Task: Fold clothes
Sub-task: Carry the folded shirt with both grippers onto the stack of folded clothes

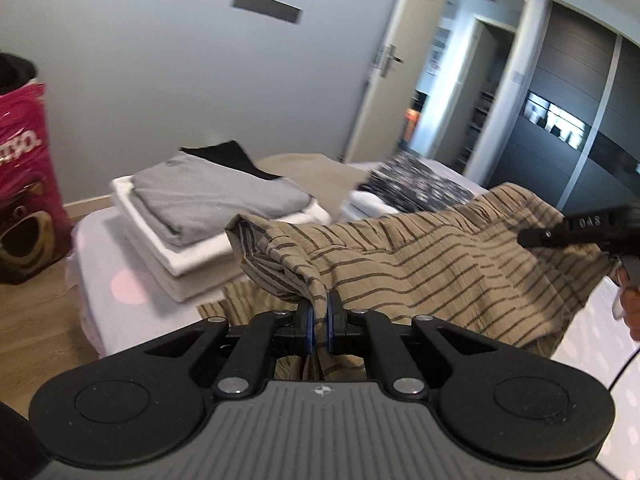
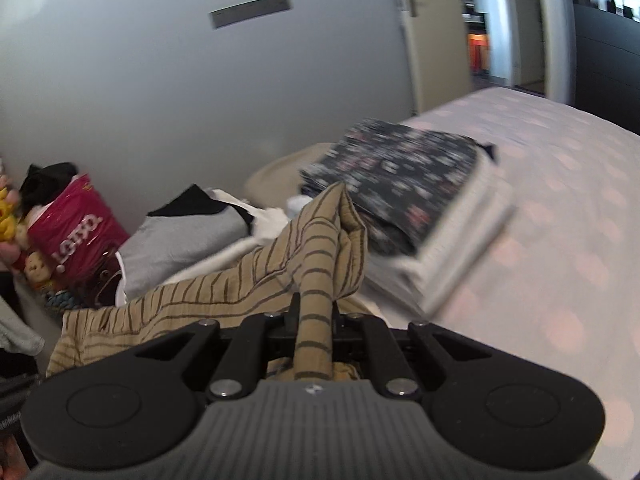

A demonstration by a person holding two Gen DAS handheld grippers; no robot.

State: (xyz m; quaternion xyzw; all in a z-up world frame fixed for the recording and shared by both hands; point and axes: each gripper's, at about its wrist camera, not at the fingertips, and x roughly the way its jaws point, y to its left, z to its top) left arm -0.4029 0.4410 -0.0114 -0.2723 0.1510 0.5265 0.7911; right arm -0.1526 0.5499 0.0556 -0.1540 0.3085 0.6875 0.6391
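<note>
Two claws, one garment between them. Left wrist view: left claw (image 1: 319, 316) angled downward over the bed (image 1: 104, 264); its blue-padded jaws stand nearly together, clamped on a bunched fold of the tan striped cloth (image 1: 420, 256); the cloth rises from the jaws, peaks in a crumpled corner just above them, then stretches rightward as a raised sheet toward the right claw (image 1: 528, 238); only the dark tip of that claw shows at the right edge, touching the cloth's far side, its jaw state not readable in this view; part of a hand (image 1: 630, 304) shows below it at the frame edge. Behind the cloth: a stack of folded clothes (image 1: 208, 208), grey piece on top, white ones under; further right, a dark patterned folded piece (image 1: 416, 184); a pink bag (image 1: 24, 184) stands on the floor at left; an open door (image 1: 392, 60) behind.

Right wrist view: right claw (image 2: 316, 312) also tilted downward; jaws closed tight on a rolled ridge of the tan striped cloth, which runs up between them and peaks just ahead; the remainder hangs away to the lower left. Dark patterned folded piece (image 2: 396, 176) lies on a pale folded stack just beyond the claw, on the bed (image 2: 560, 208); grey folded stack (image 2: 184, 236) to the left; pink bag (image 2: 76, 236) beside the wall; strong blur on the background.
</note>
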